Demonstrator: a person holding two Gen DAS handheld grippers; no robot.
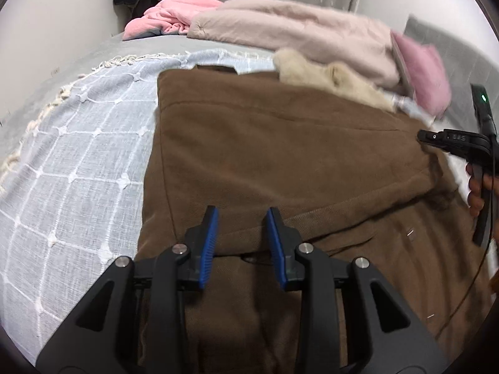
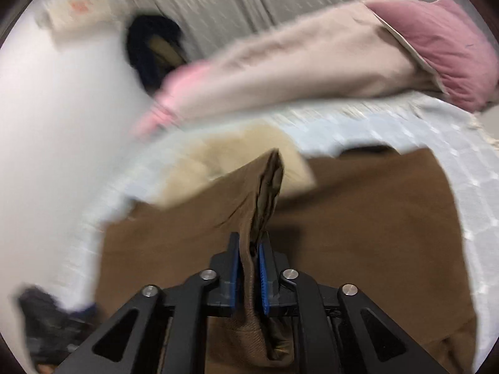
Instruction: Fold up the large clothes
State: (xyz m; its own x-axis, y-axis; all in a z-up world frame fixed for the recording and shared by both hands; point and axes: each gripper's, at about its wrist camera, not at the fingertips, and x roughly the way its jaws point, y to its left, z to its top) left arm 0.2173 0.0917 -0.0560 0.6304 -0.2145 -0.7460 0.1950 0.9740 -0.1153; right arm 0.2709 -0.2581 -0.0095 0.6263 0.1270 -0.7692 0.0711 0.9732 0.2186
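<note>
1. A large brown garment (image 1: 280, 155) lies spread across a bed, on top of a pale blue checked bedspread (image 1: 78, 155). One part of it is already folded over the rest, leaving a slanted edge across the cloth.
2. The right gripper (image 2: 249, 268) is clamped on an edge of the brown garment, with a ridge of cloth rising up between its blue pads (image 2: 263, 280). This view is blurred.
3. The left gripper (image 1: 240, 233) hovers just above the folded edge with its jaws apart and nothing between them.
4. The step in hand appears to be carrying the pinched edge across to make another fold.
5. The next move likely calls for the left gripper to close on a matching edge, or press the cloth down, so the fold lands straight.
6. Farther back on the bed lie a cream fluffy item (image 1: 327, 78), a pale pink blanket (image 1: 296, 28), and a mauve pillow (image 1: 424, 71).
</note>
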